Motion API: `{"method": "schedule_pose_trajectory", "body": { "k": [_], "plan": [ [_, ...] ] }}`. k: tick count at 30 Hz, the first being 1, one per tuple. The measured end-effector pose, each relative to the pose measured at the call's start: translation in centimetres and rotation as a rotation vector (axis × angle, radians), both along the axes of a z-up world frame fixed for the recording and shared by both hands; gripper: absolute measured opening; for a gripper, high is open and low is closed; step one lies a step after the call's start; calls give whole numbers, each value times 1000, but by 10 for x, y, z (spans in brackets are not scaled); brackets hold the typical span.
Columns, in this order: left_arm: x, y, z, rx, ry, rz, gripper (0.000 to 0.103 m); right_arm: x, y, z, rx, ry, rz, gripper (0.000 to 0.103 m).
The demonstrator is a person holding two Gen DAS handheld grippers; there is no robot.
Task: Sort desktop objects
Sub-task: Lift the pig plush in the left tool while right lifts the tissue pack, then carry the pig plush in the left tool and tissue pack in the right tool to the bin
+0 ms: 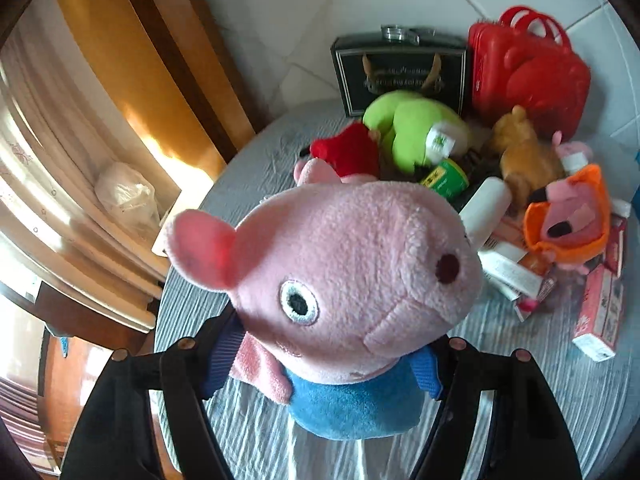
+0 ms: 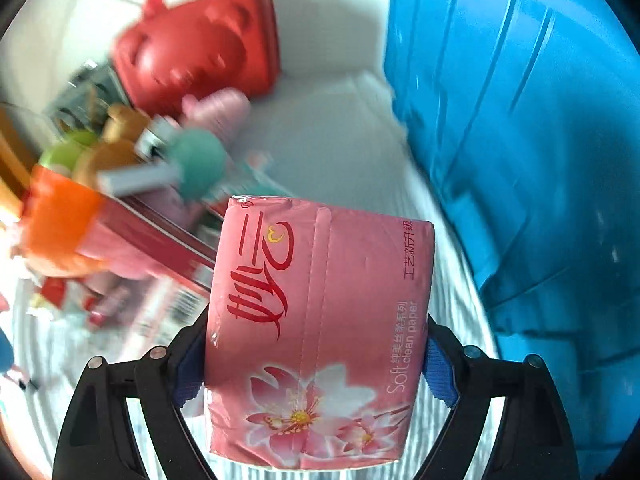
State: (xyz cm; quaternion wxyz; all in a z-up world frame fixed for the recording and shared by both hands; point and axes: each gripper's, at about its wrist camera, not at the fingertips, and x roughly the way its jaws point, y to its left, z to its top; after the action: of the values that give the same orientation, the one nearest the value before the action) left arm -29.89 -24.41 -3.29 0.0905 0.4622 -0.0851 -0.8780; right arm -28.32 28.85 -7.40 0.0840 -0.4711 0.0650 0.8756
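The likeliest slip is on the left side. The left gripper (image 1: 326, 364) clamps the pig (image 1: 348, 276) low, around its blue body and neck, while the big pink head sits well forward of the fingers and leans toward the right finger. I judge that a quick swing could let the soft body squeeze out or the head tip the toy sideways, since plush gives under the blue pads (image 1: 430, 376) and offers no firm edge.

The right gripper (image 2: 316, 364) holds the tissue pack (image 2: 320, 320) by its 2 long sides, with the far end of the pack jutting forward past the fingertips. The film wrap looks slick, so a loose squeeze could let it slide. The right view is smeared with motion blur, so fine detail of the pile there cannot be read.

A second risk is collision. The bin (image 2: 520, 140) stands just forward and to the right of the right gripper, and its wall could catch the pack's protruding end if the approach is low. The pile (image 1: 460, 152) of toys and boxes lies ahead and right of the left gripper on the table (image 1: 248, 160), behind the pig's head, and a low pass could knock it. The red case (image 1: 528, 76) sits at the far edge, beyond the pile.
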Motion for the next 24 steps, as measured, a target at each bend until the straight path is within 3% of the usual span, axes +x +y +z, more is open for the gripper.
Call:
{"method": "schedule_pose_trajectory", "body": {
  "k": [2,3,8,14,24],
  "plan": [
    [12,13,22,27,69,-5,72,10,-7,26,11,74,11,88],
    [19,20,33,33,107,-2,72,4,-30,18,18,98,14,88],
    [47,40,62,35,242,38,72,25,-56,83,88,256,21,88],
    [76,59,68,131,299,40,72,67,-63,138,173,400,23,88],
    [106,139,100,123,405,-86,72,105,-46,178,182,527,11,88]
  ]
}}
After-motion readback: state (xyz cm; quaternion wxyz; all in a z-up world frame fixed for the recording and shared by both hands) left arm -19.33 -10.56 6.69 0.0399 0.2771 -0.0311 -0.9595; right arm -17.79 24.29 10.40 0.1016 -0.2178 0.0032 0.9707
